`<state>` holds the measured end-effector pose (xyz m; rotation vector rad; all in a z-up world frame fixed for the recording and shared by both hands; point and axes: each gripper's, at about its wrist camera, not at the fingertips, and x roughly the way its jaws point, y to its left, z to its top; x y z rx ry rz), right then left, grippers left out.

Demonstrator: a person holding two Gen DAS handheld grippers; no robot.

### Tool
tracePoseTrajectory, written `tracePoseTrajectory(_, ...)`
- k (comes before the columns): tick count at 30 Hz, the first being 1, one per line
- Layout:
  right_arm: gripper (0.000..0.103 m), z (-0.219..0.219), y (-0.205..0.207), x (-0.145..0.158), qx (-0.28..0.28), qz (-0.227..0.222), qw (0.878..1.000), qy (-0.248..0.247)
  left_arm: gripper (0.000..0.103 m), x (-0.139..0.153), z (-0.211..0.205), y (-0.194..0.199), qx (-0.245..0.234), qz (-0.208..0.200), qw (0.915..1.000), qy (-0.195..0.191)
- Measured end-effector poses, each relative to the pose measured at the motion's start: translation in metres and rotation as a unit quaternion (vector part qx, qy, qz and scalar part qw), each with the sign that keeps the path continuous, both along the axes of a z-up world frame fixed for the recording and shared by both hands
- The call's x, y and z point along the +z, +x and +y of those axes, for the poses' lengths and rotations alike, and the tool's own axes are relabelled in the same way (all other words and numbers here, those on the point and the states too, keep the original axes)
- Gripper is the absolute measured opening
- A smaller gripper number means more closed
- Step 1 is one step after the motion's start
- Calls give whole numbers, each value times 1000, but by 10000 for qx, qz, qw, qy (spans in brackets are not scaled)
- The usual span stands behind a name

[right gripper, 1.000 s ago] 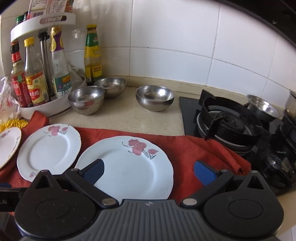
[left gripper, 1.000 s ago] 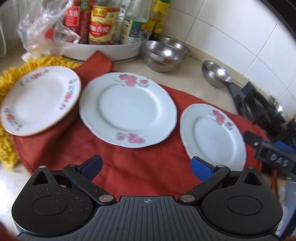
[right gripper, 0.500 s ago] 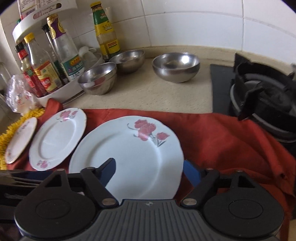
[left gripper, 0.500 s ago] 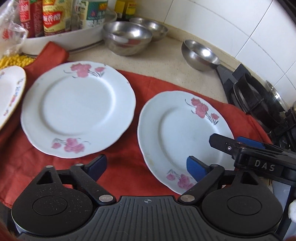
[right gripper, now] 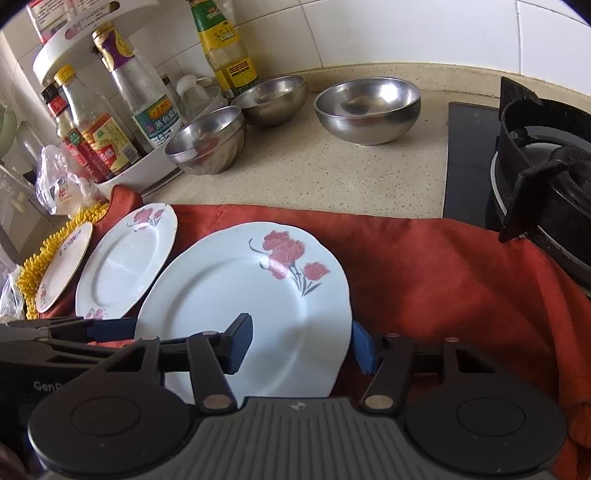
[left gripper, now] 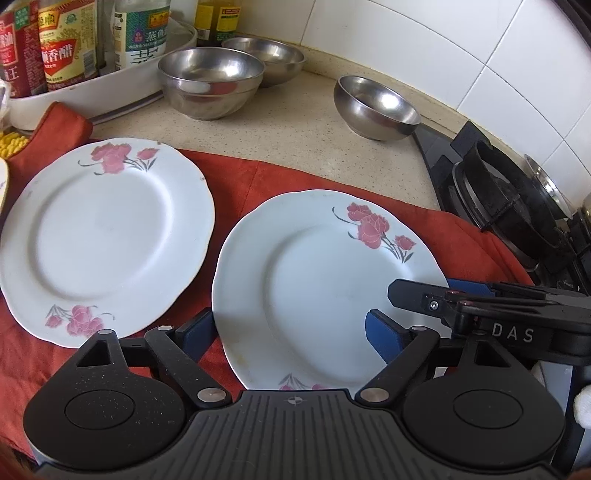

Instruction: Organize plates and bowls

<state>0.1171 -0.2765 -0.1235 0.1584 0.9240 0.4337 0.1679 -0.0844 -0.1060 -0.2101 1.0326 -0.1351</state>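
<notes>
Three flowered white plates lie on a red cloth point(right gripper: 424, 266). The right plate point(left gripper: 325, 288) point(right gripper: 243, 302) sits under both grippers. My left gripper point(left gripper: 291, 332) is open, its blue pads astride the plate's near left rim. My right gripper point(right gripper: 303, 347) is open at the plate's right rim, one pad over the plate and one beyond its edge. The middle plate point(left gripper: 103, 236) point(right gripper: 125, 262) lies to the left, and a small plate point(right gripper: 64, 266) lies on a yellow mat. Three steel bowls point(left gripper: 210, 85) point(left gripper: 266, 59) point(left gripper: 376, 107) stand on the counter behind.
A white rack of sauce bottles point(right gripper: 110, 125) stands at the back left with a plastic bag point(right gripper: 62, 184) beside it. A gas stove point(right gripper: 546, 184) takes up the right side. The tiled wall point(right gripper: 369, 29) closes the back.
Both grippers have moved in on the right plate from either side. The left view has swung right, away from the small plate. Both grippers stay open.
</notes>
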Motion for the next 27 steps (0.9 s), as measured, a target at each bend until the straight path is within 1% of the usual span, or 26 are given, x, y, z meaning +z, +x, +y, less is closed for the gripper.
tracePoseTrajectory(2, 55, -2, 0, 2, 61, 53, 9999, 74, 89, 3, 0, -1, 88, 32, 10000, -4)
tracePoseTrajectory(5, 55, 0, -2, 9, 217, -9, 9997, 133, 89, 13, 1, -7, 121, -125, 9998, 131)
tracePoseTrajectory(7, 55, 3, 0, 11, 347, -31, 9993, 143, 90, 17, 3, -7, 148, -159, 9996, 193)
tracePoseTrajectory(9, 56, 5, 3, 9, 454, 48, 9989, 125, 90, 15, 5, -6, 182, -98, 9996, 190)
tracePoseTrajectory(11, 56, 5, 8, 6, 475, 156, 9987, 50, 89, 11, 8, -5, 178, 47, 9997, 160)
tracePoseTrajectory(12, 56, 4, 10, 6, 470, 115, 9988, 18, 87, 10, 10, -5, 204, 66, 9996, 167)
tracePoseTrajectory(13, 56, 4, 12, 9, 426, -35, 9991, -26, 87, 12, 14, -7, 253, -6, 9995, 183)
tracePoseTrajectory(15, 56, 4, 16, 18, 371, -286, 9988, -117, 89, 21, 22, -11, 390, -193, 9987, 277)
tracePoseTrajectory(17, 56, 8, 20, 26, 428, -438, 9981, -109, 92, 29, 33, -12, 511, -295, 9978, 304)
tracePoseTrajectory(21, 56, 31, 31, 34, 645, -548, 9963, -133, 93, 37, 61, -11, 814, -355, 9956, 311)
tracePoseTrajectory(23, 56, 47, 38, 37, 864, -553, 9947, -64, 93, 40, 76, -11, 1000, -341, 9940, 270)
tracePoseTrajectory(27, 57, 82, 54, 39, 1250, -650, 9899, -173, 96, 38, 104, -13, 1422, -263, 9893, 210)
